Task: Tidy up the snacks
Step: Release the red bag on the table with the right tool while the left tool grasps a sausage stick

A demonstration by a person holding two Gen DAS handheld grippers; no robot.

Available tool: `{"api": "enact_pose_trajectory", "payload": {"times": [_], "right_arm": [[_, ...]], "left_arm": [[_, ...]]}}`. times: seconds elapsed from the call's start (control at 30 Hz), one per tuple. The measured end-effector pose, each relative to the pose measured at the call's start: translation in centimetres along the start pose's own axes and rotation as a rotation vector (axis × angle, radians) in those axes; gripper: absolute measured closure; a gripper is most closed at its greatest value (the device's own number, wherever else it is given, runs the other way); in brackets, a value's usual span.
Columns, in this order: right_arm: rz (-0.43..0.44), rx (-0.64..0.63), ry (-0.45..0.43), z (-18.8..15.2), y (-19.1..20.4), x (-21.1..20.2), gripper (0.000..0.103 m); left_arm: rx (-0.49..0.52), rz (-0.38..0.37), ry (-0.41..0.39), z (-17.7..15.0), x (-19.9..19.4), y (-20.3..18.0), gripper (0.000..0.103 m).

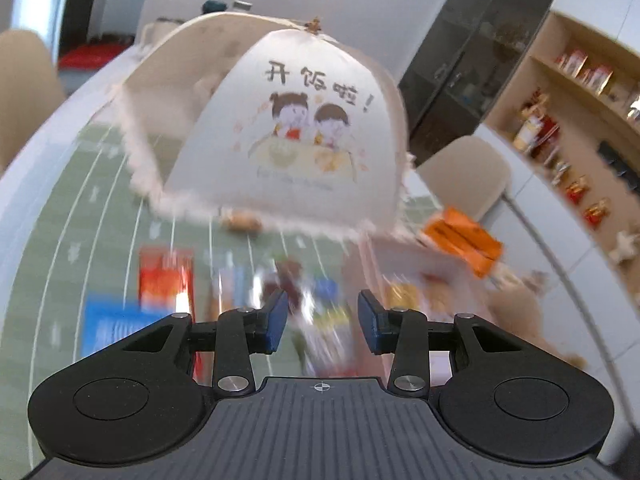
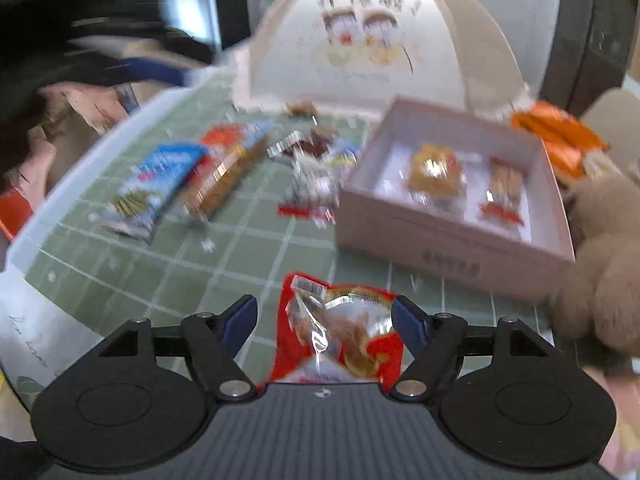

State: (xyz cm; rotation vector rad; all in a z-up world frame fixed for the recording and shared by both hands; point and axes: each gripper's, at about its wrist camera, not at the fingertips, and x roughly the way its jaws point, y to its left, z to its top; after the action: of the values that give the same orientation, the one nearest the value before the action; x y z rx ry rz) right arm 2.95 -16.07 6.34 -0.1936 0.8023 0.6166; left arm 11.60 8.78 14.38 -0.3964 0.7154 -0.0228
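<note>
Red pouch (image 2: 340,332) seen lower centre, between right tool (image 2: 324,320) jaws, apart, not clamped. Judged light, crinkly, slippery; best pinched at sealed edge. Left tool (image 1: 323,320) apart, empty.

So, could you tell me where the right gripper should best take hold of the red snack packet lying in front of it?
Probably across the red snack packet at its clear middle, coming from above. It lies flat on the mat, already between the open right gripper fingers.

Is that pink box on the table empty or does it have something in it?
Not empty. The open pink box holds two wrapped snacks: a yellow packet and a red-ended packet.
</note>
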Motion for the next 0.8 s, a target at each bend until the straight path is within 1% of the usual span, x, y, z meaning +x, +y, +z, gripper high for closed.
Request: {"api": "enact_pose_trajectory", "payload": {"times": [0.03,0.07,0.17,0.2,0.27,0.3,0.37,0.4,0.43,0.5,0.57,0.7,0.8], "right_arm": [[0.002,0.008,-0.018,0.2,-0.1,-0.6,0.027],[0.0,0.027,-0.028,0.1,-0.3,-0.7,0.027],[-0.021,0.136,0.004,0.1,-1.2,-0.7,0.027],[-0.03,0.172,0.016,-0.2,-1.6,-0.8,0.027],[-0.075,0.226,0.052,-0.6,-1.8,-0.8,0.027],[-0.109,0.238,0.073,-0.9,-1.8,-0.9,0.027],[-0.175,0.255,0.086,-1.5,-1.6,-1.8,0.027],[-0.206,0.262,0.099,-1.9,-1.6,-2.0,0.027],[-0.226,0.267,0.114,-2.2,-1.6,-2.1,0.027],[-0.254,0.275,0.13,-2.6,-1.8,-2.4,0.027],[-0.265,0.29,0.129,-2.5,-2.2,-2.5,0.027],[-0.261,0.28,0.086,-0.9,-2.5,-1.8,0.027],[-0.264,0.246,0.022,0.9,-2.2,-1.0,0.027]], "left_arm": [[0.008,0.024,0.008,1.3,1.6,0.1,0.06],[0.005,0.041,0.025,2.9,4.1,0.5,0.06],[-0.028,0.08,0.063,6.0,10.5,2.2,0.06],[-0.036,0.106,0.052,6.9,12.7,2.9,0.06],[-0.022,0.117,0.031,7.6,15.7,4.0,0.06],[-0.01,0.121,0.037,7.8,17.5,4.7,0.06],[0.017,0.153,0.065,7.9,20.4,5.7,0.062],[0.031,0.172,0.078,7.7,21.9,6.3,0.067],[0.035,0.18,0.088,7.4,22.6,6.7,0.072],[0.051,0.167,0.063,6.7,22.8,7.3,0.073],[0.073,0.133,0.085,6.0,22.2,7.4,0.074],[0.148,0.055,0.171,3.4,19.3,6.8,0.077],[0.192,0.003,0.207,0.7,16.4,5.9,0.08]]}}
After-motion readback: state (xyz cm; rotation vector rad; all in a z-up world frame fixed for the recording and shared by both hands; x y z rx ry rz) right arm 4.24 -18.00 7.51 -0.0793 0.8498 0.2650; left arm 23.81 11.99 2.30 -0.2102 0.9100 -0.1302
